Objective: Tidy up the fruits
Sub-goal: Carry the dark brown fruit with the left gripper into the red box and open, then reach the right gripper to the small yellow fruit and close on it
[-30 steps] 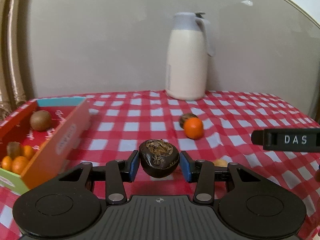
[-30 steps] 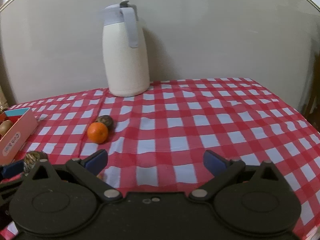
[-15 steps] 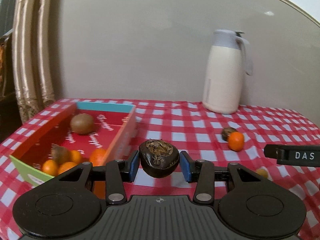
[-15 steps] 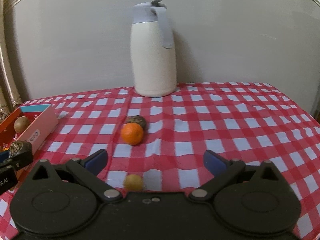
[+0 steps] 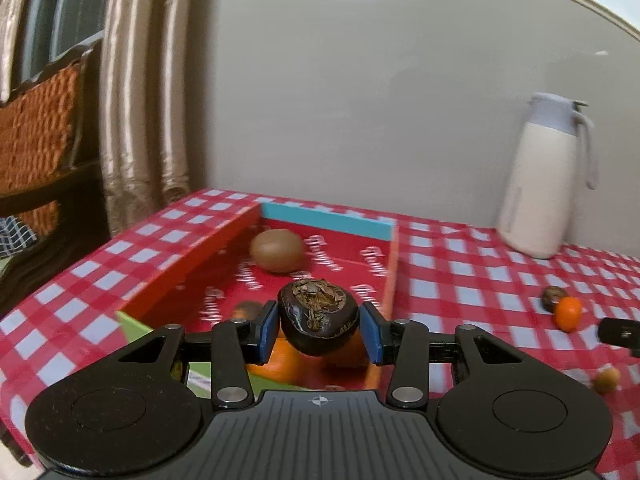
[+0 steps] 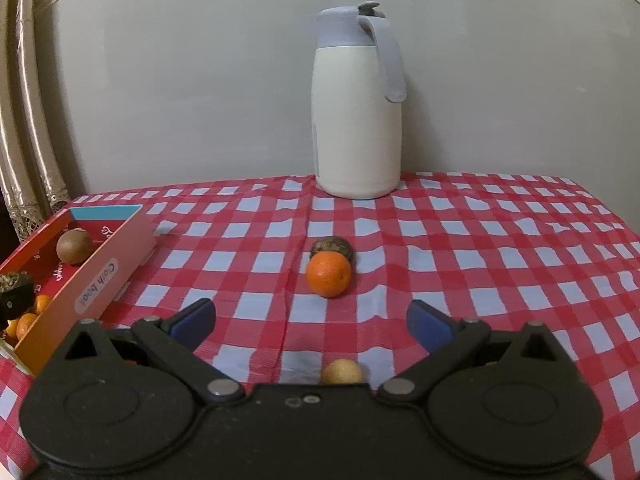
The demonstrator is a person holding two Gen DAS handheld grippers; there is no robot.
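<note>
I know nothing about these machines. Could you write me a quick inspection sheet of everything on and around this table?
Surface: table under a red checked cloth, rumpled near the middle.
Job's things: red box at the left holds a kiwi and small oranges; loose on the cloth are an orange touching a dark fruit behind it, and a small yellow fruit.
Clutter: white jug by the wall.
Grippers: left gripper jaws shut on a dark brown fruit above the box; right gripper jaws open, empty.
Cables: nothing seen.
Surroundings: grey wall, curtain, wicker chair at the left.
</note>
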